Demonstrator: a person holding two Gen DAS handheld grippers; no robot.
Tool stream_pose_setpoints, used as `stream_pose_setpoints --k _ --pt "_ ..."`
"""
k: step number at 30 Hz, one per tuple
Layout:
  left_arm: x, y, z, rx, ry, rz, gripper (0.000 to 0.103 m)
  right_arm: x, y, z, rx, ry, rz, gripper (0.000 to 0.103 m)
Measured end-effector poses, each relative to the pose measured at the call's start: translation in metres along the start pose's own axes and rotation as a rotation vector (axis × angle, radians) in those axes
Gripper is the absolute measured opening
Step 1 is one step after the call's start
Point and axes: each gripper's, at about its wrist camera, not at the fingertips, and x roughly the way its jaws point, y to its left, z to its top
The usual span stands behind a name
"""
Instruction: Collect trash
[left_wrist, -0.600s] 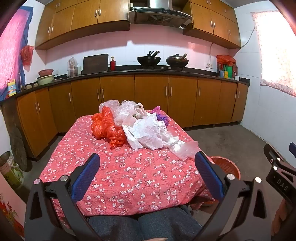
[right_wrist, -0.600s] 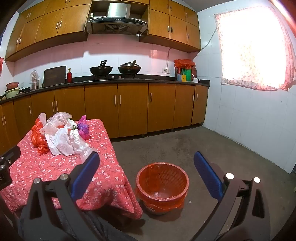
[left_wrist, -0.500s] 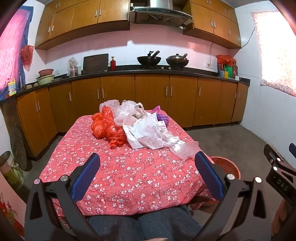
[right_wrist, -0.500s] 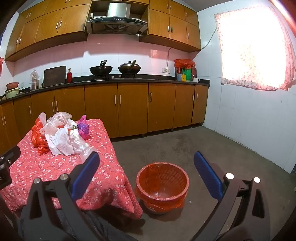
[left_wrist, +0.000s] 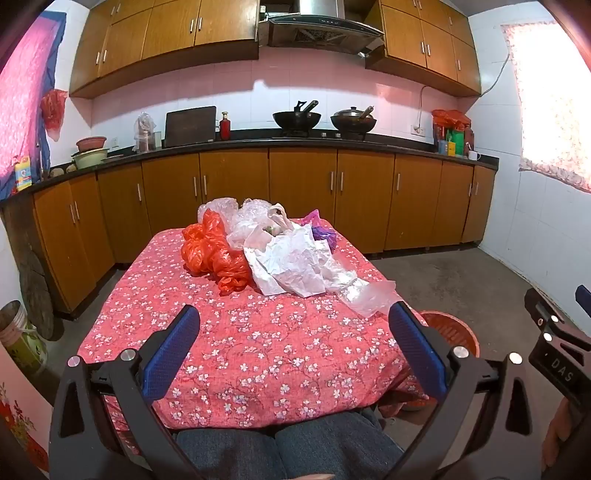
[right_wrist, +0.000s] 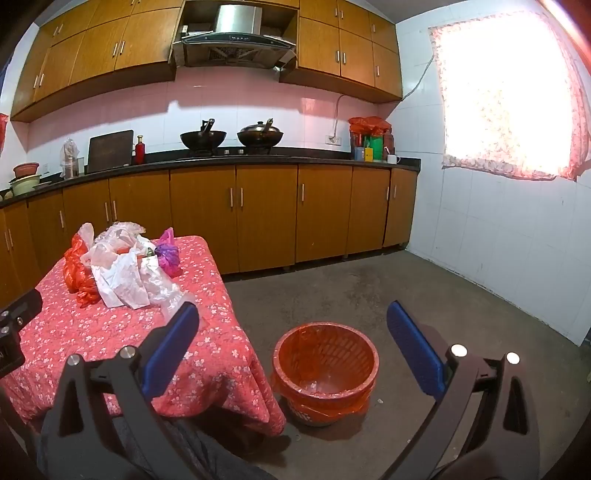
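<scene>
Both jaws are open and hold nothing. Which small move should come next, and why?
Probably move the left gripper forward to the trash pile on the table. Its jaws are open and empty, the pile lies straight ahead of it, and the lined bin waits on the floor beside the table.

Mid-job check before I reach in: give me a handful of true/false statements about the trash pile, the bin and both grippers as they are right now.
1. The left gripper is shut on an orange plastic bag. False: its jaws stand wide open, with nothing between them.
2. The orange trash basket stands on the floor beside the table. True.
3. The basket is packed full of bags. False: apart from its liner it looks nearly empty.
4. The crumpled white paper lies on the table next to the orange bag. True.
5. The right gripper is open and holds nothing. True.
</scene>
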Motion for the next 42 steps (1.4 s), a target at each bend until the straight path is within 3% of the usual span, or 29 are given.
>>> stream_pose_setpoints --k 42 --pt "0.0002 0.0003 0.0001 -0.005 0.007 -0.003 0.101 0.0018 0.0042 0.0004 0.0 0.005 0.0 0.099"
